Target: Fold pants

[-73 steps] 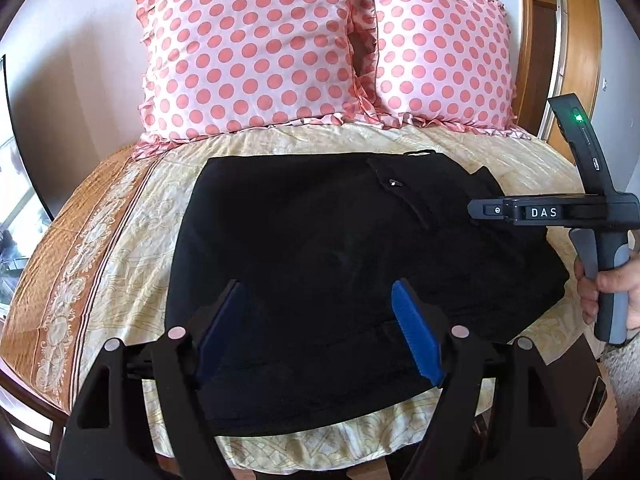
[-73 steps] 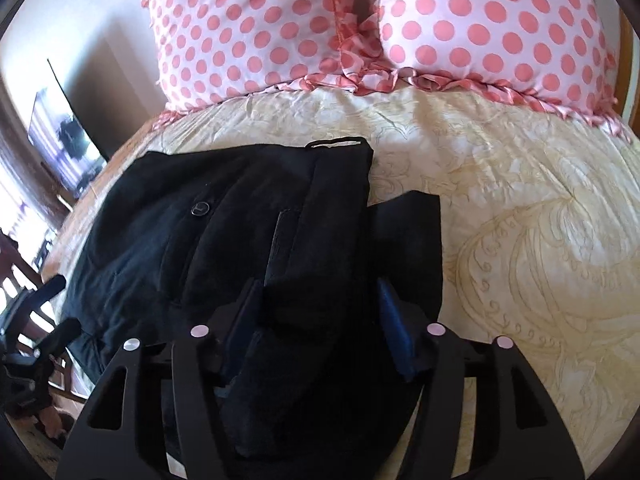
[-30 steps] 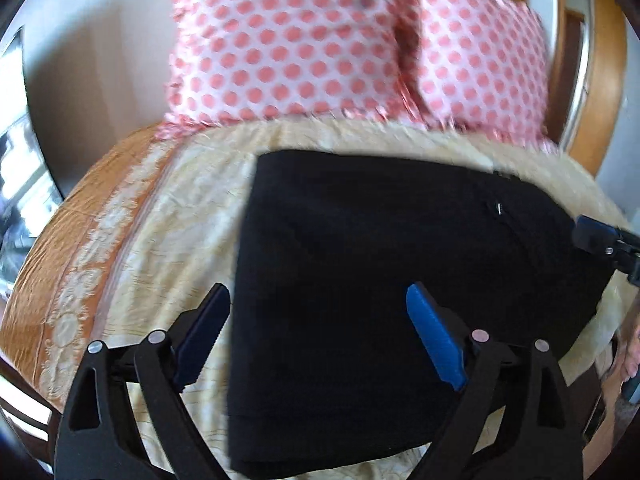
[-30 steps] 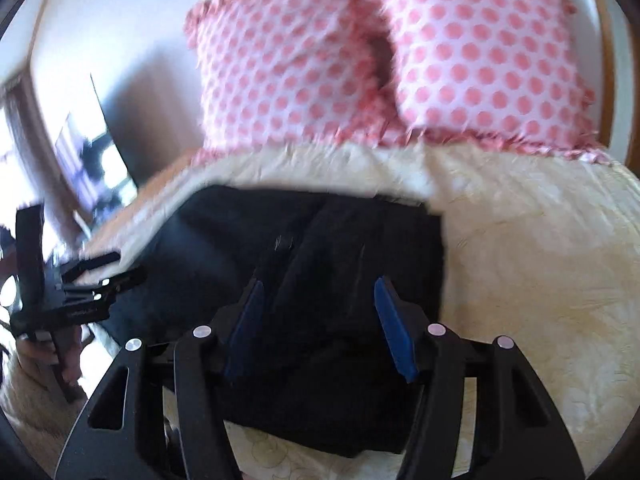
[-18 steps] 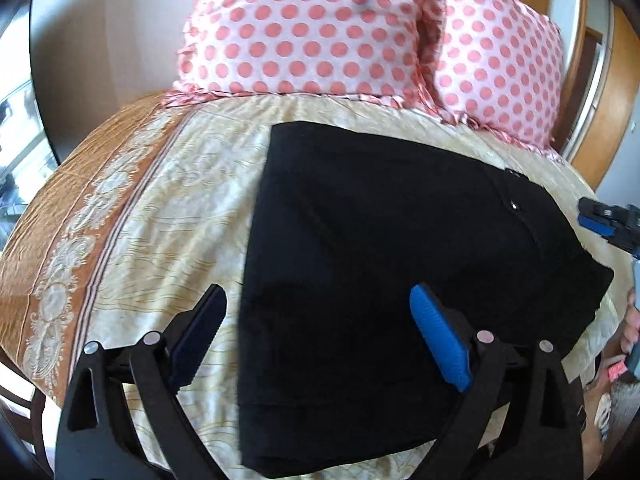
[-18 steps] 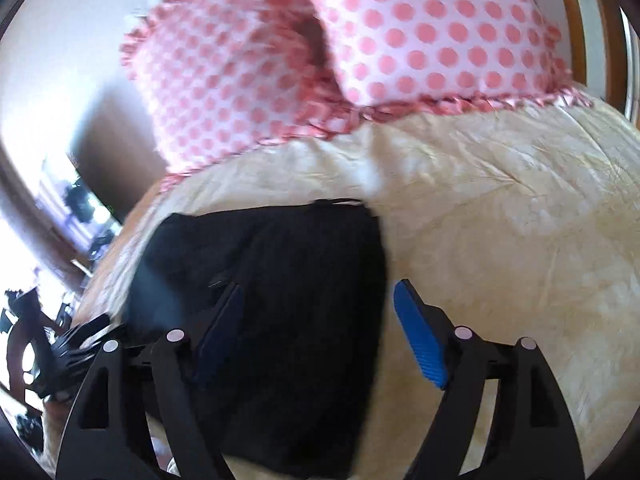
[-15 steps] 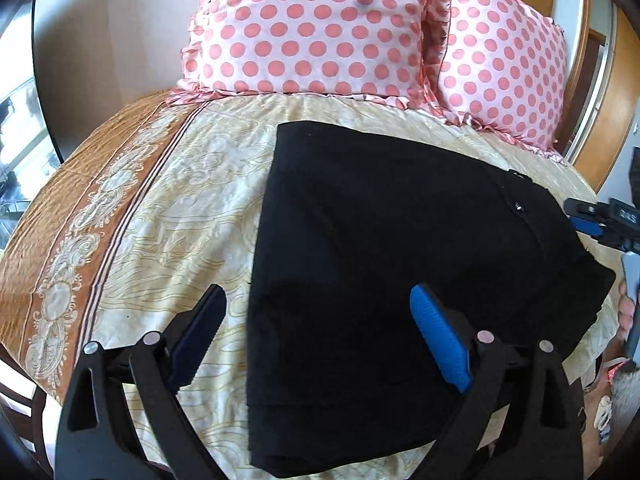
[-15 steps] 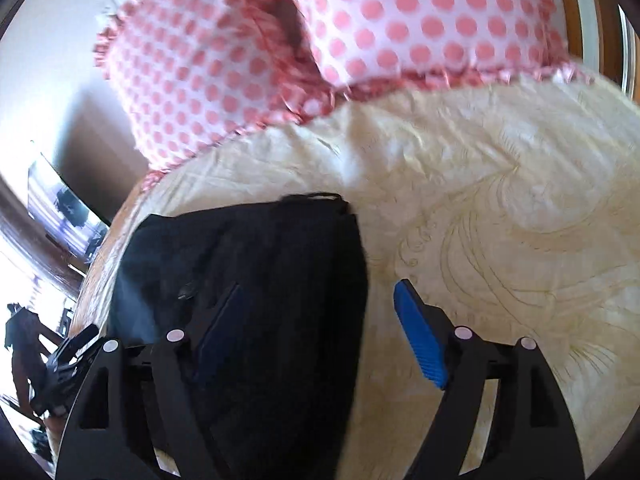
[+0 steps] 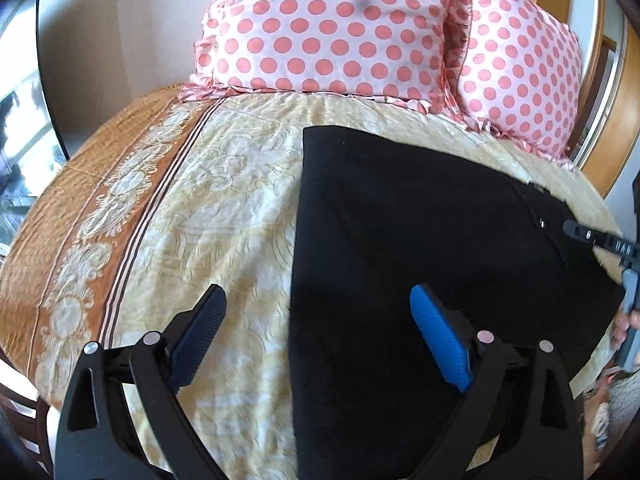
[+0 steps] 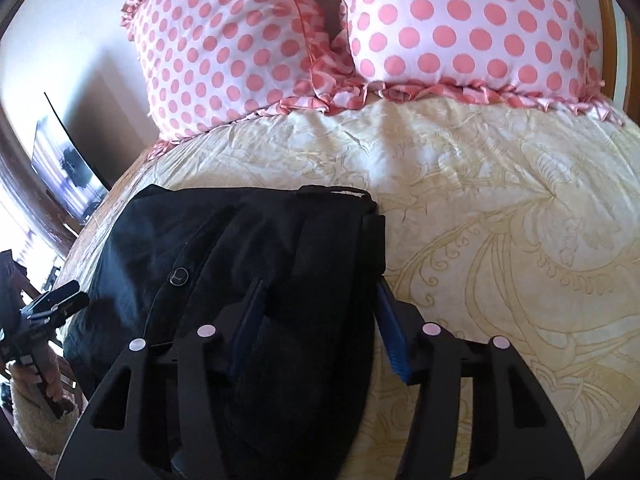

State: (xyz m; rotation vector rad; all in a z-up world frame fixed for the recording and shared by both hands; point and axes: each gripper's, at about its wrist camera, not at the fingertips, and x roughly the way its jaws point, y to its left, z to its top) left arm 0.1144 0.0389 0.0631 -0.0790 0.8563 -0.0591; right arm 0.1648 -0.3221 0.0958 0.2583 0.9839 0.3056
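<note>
Pants: black pants (image 9: 420, 248) were laid folded on the bed's yellow bedspread (image 9: 224, 208), below two pink polka-dot pillows (image 9: 332, 28).
Left gripper (image 9: 318, 334): jaws were held wide apart, straddling the pants' left edge, nothing gripped.
Right gripper (image 10: 320, 326): jaws were set partly apart around a raised fold near the waistband; whether the cloth was pinched could not be told.

pants (image 9: 420, 248) | black, folded flat | waistband edge bunched | on bed
</note>
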